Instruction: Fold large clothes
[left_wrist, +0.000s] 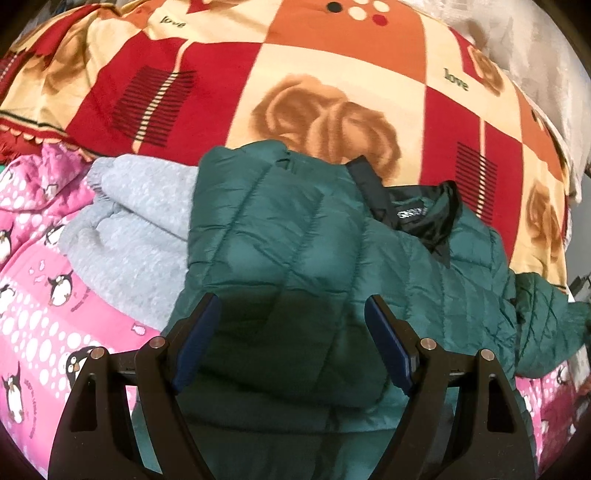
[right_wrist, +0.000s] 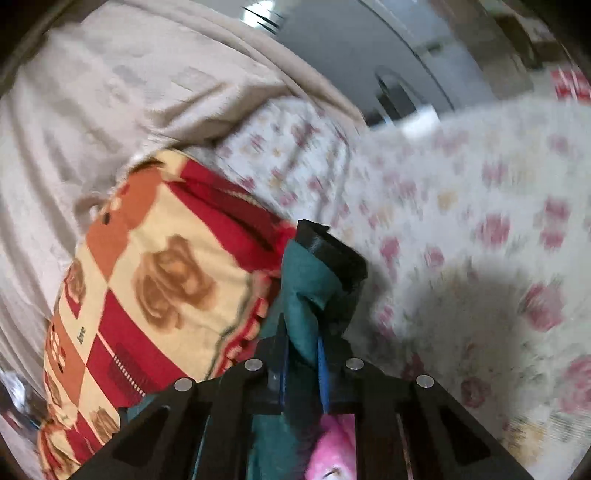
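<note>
On the bed, one green jacket (left_wrist: 295, 240): left gripper (left_wrist: 291, 343) fingers spread, right gripper (right_wrist: 301, 354) fingers pinching it.

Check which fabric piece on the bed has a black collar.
The green quilted jacket: a black collar with a label sits at its top. The grey fleece to its left, the pink penguin blanket and the rose-print blanket show none.

One green jacket (left_wrist: 295, 240), one grey garment (left_wrist: 136, 229), two blankets (left_wrist: 295, 74).
</note>
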